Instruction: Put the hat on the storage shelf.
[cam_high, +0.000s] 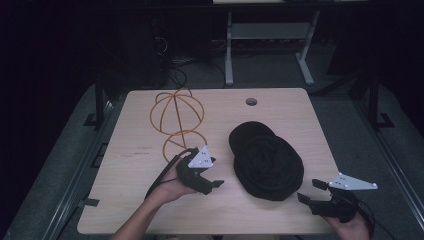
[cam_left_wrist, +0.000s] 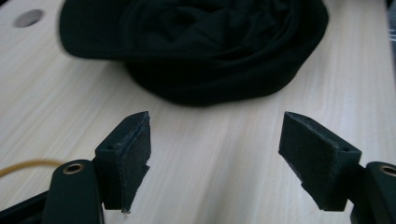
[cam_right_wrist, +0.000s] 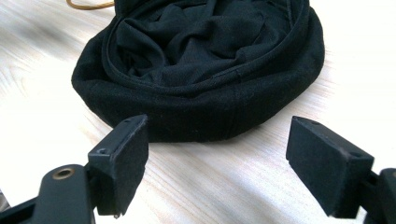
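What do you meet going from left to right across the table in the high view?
Wire hat stand → left gripper, jaws open with nothing between them → black cap lying crown-down → right gripper, jaws open and empty, near the table's front right corner.

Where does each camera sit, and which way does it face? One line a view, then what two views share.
High view: above the person's side, facing forward and down on the table; both forearms enter from below.
Left gripper view: on the left hand-held gripper, facing the cap; its open jaws show.
Right gripper view: on the right hand-held gripper, facing the cap's rim; its open jaws show.
Shared: both gripper views show the cap and a bit of the wire frame.
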